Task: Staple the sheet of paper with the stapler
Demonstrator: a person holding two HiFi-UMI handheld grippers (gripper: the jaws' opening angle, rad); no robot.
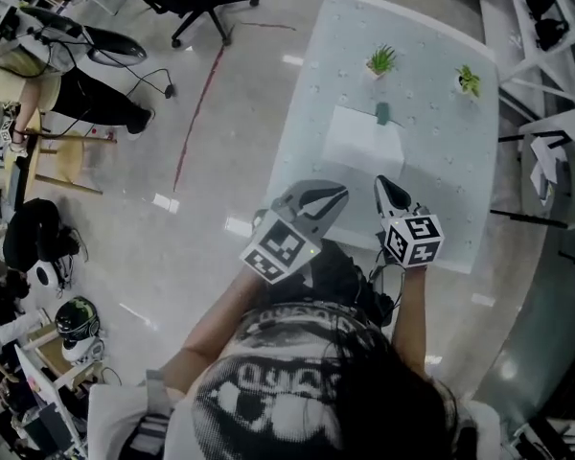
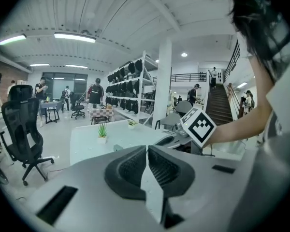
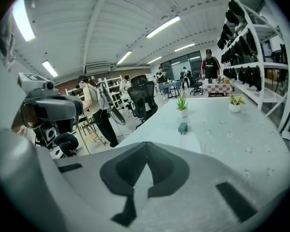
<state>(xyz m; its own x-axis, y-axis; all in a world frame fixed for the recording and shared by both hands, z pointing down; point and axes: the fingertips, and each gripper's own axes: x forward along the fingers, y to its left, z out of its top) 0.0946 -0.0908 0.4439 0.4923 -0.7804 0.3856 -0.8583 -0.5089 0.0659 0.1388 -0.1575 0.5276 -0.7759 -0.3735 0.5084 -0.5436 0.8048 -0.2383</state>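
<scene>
Just beyond stapler [image 3: 183, 127], plant [image 3: 182, 101] in pot [image 3: 182, 113]

head view: steep down fr above | gripper views: low, fwd across table [image 3: 241, 129] | shared: table, plant [image 3: 182, 102]

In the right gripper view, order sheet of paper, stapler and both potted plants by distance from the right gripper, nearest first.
1. Sheet of paper, just ahead of the right gripper.
2. Stapler, at the paper's far edge.
3. Left plant and right plant, farther back: too close to call.
</scene>
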